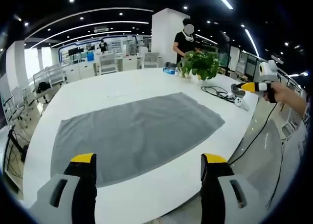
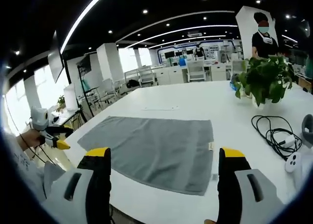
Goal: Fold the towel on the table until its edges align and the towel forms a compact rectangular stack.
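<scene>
So the grey towel [image 1: 134, 131] is lying spread out flat, one layer, on the big white table [image 1: 122, 84], near the edge where the person stands. In the right gripper view the same towel [image 2: 154, 148] has a small pale tag at its right-hand edge, too small to read. No folds in it that I can see, just a few soft wrinkles.

The left gripper [image 1: 149, 160] hangs above the near table edge with its yellow-tipped jaws spread wide, nothing between them, towel showing in the gap. The right gripper [image 2: 164, 153] is the same deal: jaws wide apart, empty, hovering short of the towel's near edge. Each one pops up in the other's view too, off to the side and well clear of the towel, held in a hand.

Table is a glossy white oval-ish thing with rounded edges. Past the towel there's a potted green plant [image 2: 264, 79], and nearer the edge a tangle of black cable [image 2: 274, 131] and a white controller [image 2: 293, 161], all well apart from the towel. There's also a faint flat strip [image 2: 160, 107] on the tabletop beyond the towel, can't tell what it is.

Room is an open office: dark ceiling with spot lights and long curved light strips, a white pillar [image 1: 166, 38], white desks and chairs [image 1: 107, 62] further back, bright windows. A person in a black shirt [image 1: 185, 40] stands behind the plant, another one far back. No writing I can actually read.
</scene>
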The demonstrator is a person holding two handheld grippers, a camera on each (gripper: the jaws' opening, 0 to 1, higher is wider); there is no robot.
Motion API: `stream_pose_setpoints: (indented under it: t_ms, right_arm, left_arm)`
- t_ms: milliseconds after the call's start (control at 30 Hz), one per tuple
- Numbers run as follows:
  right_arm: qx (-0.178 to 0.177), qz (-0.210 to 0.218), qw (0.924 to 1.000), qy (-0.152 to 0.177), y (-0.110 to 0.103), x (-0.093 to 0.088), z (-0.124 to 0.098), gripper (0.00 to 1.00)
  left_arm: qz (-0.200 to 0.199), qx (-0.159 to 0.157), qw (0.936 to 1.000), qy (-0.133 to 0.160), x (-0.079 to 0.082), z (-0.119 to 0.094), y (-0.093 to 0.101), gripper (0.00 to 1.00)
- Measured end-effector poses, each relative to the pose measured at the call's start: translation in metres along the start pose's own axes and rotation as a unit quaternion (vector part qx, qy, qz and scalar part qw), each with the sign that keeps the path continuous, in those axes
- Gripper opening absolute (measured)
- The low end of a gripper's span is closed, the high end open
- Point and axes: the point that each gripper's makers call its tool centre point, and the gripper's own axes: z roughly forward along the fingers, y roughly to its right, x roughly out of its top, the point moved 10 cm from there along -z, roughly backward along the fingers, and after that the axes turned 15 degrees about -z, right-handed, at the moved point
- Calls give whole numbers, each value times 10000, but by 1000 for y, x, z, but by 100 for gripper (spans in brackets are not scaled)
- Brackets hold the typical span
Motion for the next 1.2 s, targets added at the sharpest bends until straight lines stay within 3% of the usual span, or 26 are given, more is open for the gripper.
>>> stream_pose_setpoints:
  t_ms: [533, 967, 1033, 1067, 1133, 1200]
  right_arm:
    - [165, 60, 9998, 4, -2, 0, 12, 91]
    - [131, 140, 9998, 35, 11, 2, 8, 89]
    - [160, 125, 9998, 31, 13, 3, 8, 89]
    - [173, 101, 9998, 28, 14, 4, 8, 89]
    - [162, 78, 9998, 40, 15, 6, 8, 89]
    - [154, 75, 9998, 67, 17, 8, 8, 89]
  left_arm:
    - [17, -80, 10000, -9, 3, 7, 5, 89]
    - [-32, -188, 9998, -60, 2, 15, 13, 89]
    - [-7, -281, 9996, -78, 4, 17, 17, 89]
    - [-259, -514, 9983, -72, 6, 18, 23, 89]
    - [-704, -892, 9932, 247, 12, 20, 30, 89]
    - [-896, -1113, 9890, 389, 16, 23, 39, 88]
